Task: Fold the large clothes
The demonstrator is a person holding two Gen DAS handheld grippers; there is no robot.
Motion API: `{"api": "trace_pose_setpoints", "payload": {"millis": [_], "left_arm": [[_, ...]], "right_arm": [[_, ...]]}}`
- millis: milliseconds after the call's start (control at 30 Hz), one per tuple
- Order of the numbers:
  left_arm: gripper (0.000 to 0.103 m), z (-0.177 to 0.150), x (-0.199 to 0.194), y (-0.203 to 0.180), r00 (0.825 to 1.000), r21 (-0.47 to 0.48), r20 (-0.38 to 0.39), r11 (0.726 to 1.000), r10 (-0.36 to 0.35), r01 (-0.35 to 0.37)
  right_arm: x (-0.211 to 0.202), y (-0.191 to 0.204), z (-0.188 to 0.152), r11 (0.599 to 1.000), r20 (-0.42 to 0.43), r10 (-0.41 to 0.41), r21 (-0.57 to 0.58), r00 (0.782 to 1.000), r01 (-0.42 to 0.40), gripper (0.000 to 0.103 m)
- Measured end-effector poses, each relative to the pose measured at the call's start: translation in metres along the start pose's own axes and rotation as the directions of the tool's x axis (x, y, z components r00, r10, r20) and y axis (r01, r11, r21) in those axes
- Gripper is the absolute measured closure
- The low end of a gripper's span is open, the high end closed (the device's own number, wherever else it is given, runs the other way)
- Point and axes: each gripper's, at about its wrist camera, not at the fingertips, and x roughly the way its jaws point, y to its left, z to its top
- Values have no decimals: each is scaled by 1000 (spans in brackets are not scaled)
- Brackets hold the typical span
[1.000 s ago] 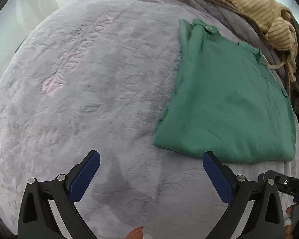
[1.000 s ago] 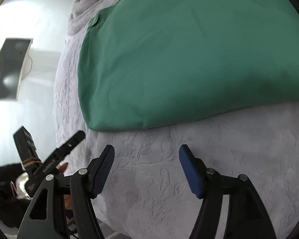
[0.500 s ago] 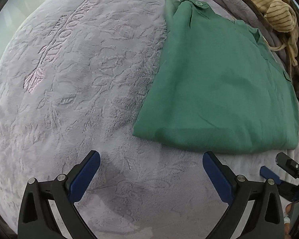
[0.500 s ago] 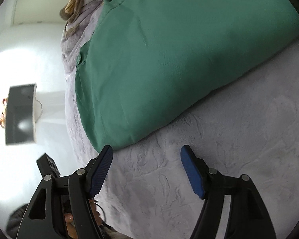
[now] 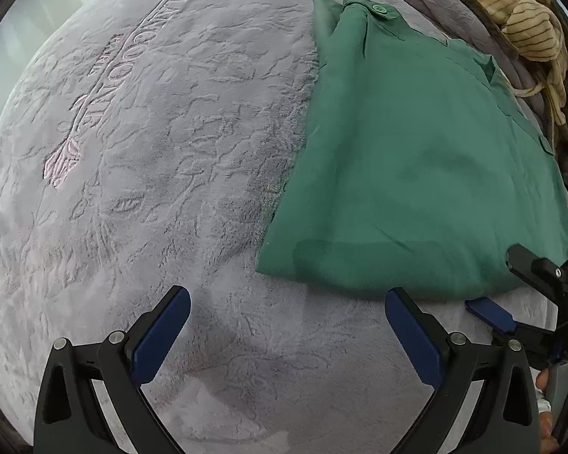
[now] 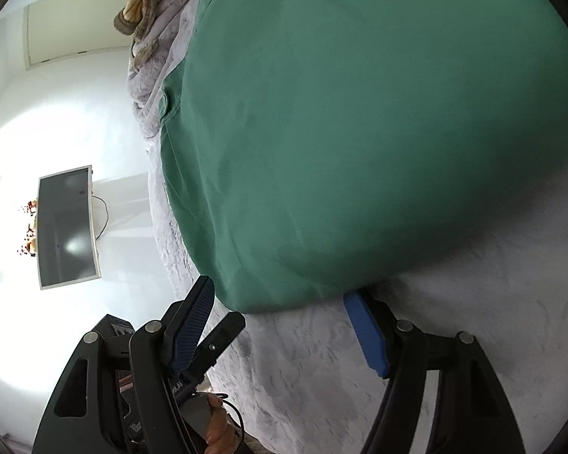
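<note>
While my right claw straddles the near hem of the green garment, its jaws have just been opening and stand wide, one blue pad sliding at the fabric's edge, nothing pinched between them yet. My left claw hangs wide and empty over the bare grey blanket, just short of the garment's near left corner. That garment lies partly folded and flat on the bed, toward its right side, with a striped yellow piece heaped well beyond it. I judge the main risk is a lopsided lift: if the right closes before the left reaches its corner, the hem will skew and the fold drag crooked. Plush blanket pile could also get nipped along with the cloth, and several stacked layers may split, leaving the lower one behind.
</note>
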Motion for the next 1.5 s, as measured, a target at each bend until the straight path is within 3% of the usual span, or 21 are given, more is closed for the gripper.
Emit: {"api": "trace_pose_setpoints", "payload": {"millis": [267,500,633,733,767,833,867,900,1033,1100,1200,1233,1300,1333,1367,1400,1500], "left_arm": [[0,8,0,18,999,-14,7,999,-49,49],[0,22,-5,54,993,-102,30,988,-110,113],[0,26,-7,67,986,-111,48,980,-159,163],[0,32,-9,67,977,-83,60,975,-202,207],[0,35,-8,67,969,-79,59,967,-239,243],[0,40,-6,66,938,-99,54,933,-342,345],[0,44,-5,68,924,-112,52,918,-378,381],[0,50,-2,71,908,-132,49,898,-417,419],[0,68,4,74,871,-169,51,855,-489,490],[0,80,6,71,841,-168,49,826,-539,539],[0,99,10,54,791,-157,33,778,-611,608],[0,107,11,47,766,-151,23,755,-643,638],[0,117,16,36,727,-142,6,719,-687,681],[0,123,20,25,695,-132,-13,690,-719,711],[0,127,23,17,683,-122,-31,681,-730,722],[0,128,24,11,689,-112,-46,689,-723,716],[4,130,36,-12,757,-67,-95,763,-646,643]], "right_arm": [[12,-6,3,998,19,38,45,999,-39,25],[13,-4,-4,1000,57,-1,26,998,-1,27],[18,-1,-3,990,48,134,46,990,-137,25],[21,4,4,984,41,170,56,985,-172,25],[22,4,6,982,33,174,69,984,-176,29],[23,0,13,974,13,194,114,981,-194,57],[22,-2,15,973,8,197,125,980,-196,85],[19,-4,18,968,6,214,135,977,-213,92],[1,8,22,945,13,309,111,951,-309,95],[-9,20,23,941,17,330,79,944,-330,95],[-19,35,26,944,10,329,30,944,-329,95],[-21,37,25,946,3,322,16,947,-322,95],[-20,39,23,959,-17,282,-14,959,-282,95],[-19,39,21,967,-31,250,-34,968,-251,95],[-15,39,16,977,-53,200,-59,978,-203,95],[-13,38,15,983,-68,164,-72,984,-169,95],[-10,31,3,991,-140,19,-129,990,-38,90]]}}
